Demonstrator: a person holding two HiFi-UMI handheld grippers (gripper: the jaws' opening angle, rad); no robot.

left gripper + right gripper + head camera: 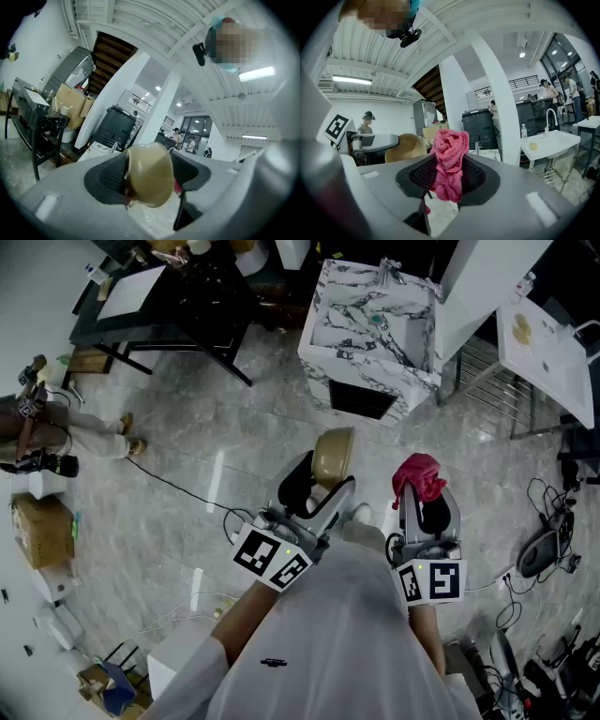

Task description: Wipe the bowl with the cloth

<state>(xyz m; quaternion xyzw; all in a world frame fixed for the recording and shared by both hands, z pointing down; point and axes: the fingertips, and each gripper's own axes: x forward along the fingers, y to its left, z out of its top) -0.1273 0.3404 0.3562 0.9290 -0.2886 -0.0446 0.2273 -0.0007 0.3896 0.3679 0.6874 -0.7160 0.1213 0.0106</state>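
Cloth pinched between jaws; bowl likewise

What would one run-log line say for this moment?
left gripper: shut on bowl | right gripper: shut on cloth | contact: bowl and cloth apart, held side by side

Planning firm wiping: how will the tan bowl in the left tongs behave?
Probably stiff and light: the tan bowl holds shape in the left tongs. Pinched only at one edge, it may pivot. Its smooth surface looks slippery.
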